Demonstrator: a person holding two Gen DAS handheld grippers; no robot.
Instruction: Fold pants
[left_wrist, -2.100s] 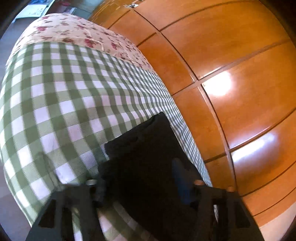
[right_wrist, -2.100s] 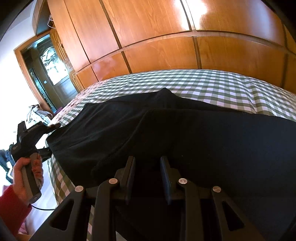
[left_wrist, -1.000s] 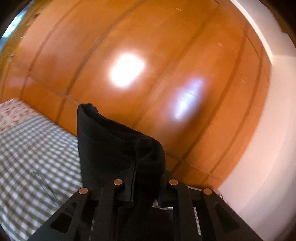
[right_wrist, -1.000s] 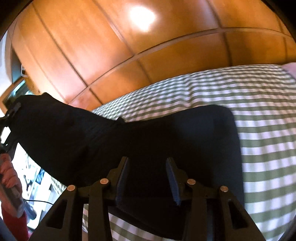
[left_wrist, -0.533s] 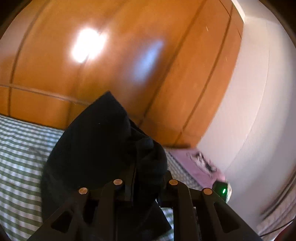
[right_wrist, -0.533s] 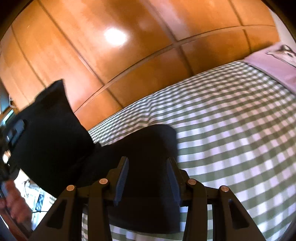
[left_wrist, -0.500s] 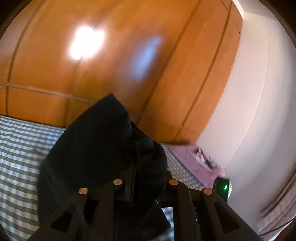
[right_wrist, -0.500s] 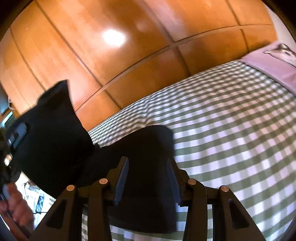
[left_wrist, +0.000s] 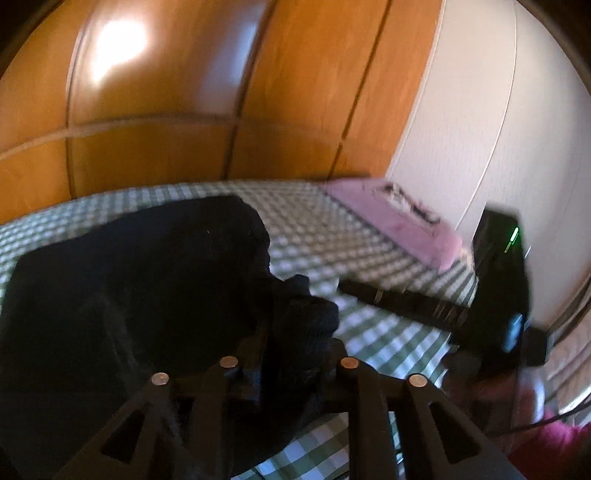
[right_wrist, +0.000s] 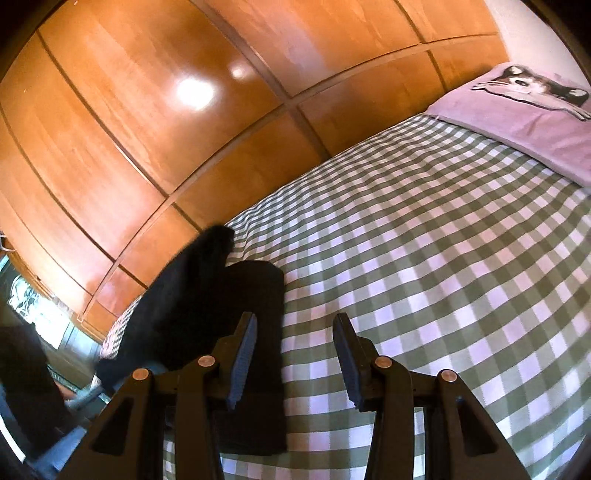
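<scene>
Left wrist view shows our left gripper (left_wrist: 291, 332) clenched on a bunch of the black pants (left_wrist: 129, 288), which lie on the checked bed (left_wrist: 369, 258). They look soft and floppy, so we hold the edge. Right wrist view shows our right gripper (right_wrist: 295, 354) released over the bed (right_wrist: 443, 258), pants (right_wrist: 221, 295) beside it. We see no containers.

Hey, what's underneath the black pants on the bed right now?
The black pants lie on the green checked bedspread, which shows all around them. Whatever is directly beneath the folded cloth is covered. The left gripper is clamped on a bunch of the cloth.
</scene>
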